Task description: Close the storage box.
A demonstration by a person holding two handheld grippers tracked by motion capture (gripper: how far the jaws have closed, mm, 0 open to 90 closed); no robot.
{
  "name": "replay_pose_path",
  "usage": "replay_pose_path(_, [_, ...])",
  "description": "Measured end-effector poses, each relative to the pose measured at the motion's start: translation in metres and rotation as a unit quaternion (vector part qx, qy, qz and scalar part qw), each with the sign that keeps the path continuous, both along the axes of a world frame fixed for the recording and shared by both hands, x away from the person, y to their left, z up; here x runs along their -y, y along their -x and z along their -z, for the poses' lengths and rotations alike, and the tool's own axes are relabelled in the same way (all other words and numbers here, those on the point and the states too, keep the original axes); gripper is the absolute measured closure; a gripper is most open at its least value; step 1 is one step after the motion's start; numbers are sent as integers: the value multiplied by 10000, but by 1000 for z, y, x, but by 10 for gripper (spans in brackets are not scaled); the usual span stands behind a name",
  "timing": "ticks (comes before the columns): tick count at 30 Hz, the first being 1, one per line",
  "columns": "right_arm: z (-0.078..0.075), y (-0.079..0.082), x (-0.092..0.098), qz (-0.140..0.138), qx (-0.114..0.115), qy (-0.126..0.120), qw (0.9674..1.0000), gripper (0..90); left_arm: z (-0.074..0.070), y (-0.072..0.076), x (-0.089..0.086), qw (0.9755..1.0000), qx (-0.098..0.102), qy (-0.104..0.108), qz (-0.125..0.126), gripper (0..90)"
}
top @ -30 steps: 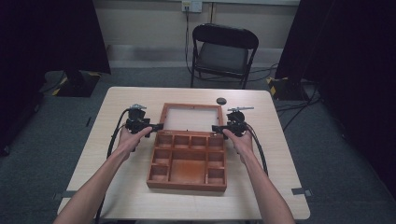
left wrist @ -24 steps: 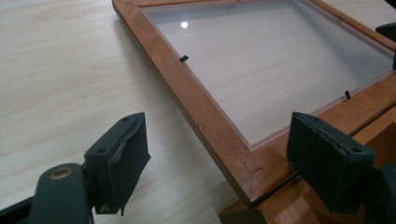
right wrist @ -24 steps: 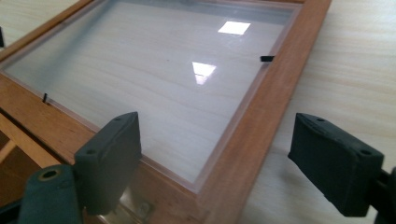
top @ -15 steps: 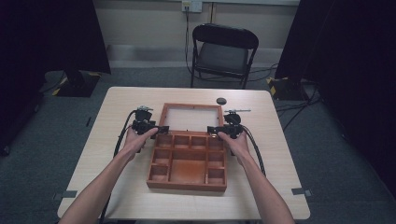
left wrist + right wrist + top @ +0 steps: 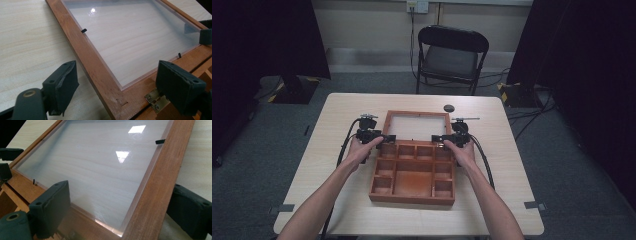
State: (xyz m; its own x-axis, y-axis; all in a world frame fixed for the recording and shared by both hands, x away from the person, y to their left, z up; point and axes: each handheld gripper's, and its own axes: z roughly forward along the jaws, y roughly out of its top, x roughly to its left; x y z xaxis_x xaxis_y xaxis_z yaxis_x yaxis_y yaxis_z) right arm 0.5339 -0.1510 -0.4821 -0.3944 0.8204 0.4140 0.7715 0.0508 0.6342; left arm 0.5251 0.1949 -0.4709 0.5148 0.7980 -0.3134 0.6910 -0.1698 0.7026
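Observation:
A wooden box (image 5: 413, 173) with several compartments lies open on the table, its hinged lid (image 5: 388, 122) folded flat behind it. The lid holds a clear pane (image 5: 130, 42). My left gripper (image 5: 385, 138) is open, and its jaws straddle the lid's left rail (image 5: 92, 62) close to a brass hinge (image 5: 153, 98). My right gripper (image 5: 438, 138) is open too, with the right rail (image 5: 155, 177) between its jaws and the pane (image 5: 100, 170) beyond. Neither pair of jaws presses on the wood. A hand holds each gripper.
A small black round object (image 5: 448, 107) lies on the table (image 5: 337, 115) behind the lid. A black folding chair (image 5: 451, 55) stands beyond the far edge. Cables trail from both grippers toward the person.
Both grippers have slid inward from the sides, so their open jaws now sit around the lid's side rails near the hinges. The box has not moved.

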Motion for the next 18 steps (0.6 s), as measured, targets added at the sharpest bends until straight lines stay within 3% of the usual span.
replay_pose_path(5, [-1,2,0,117,-14,5,9999,131,2,0,-1,10000,-55,80,-15,170])
replay_pose_path(8, [-1,2,6,152,-4,-140,9998,188,3,-1,-2,9999,-75,135,4,170])
replay_pose_path(13, [-1,4,6,191,49,-127,9997,189,3,-1,-2,9998,-88,166,49,190])
replay_pose_path(16, [-1,4,6,181,157,-101,9997,189,2,-2,-2,9998,-107,155,67,199])
replay_pose_path(18, [-2,6,5,175,286,-69,9994,189,2,-1,-3,9996,-140,257,33,200])
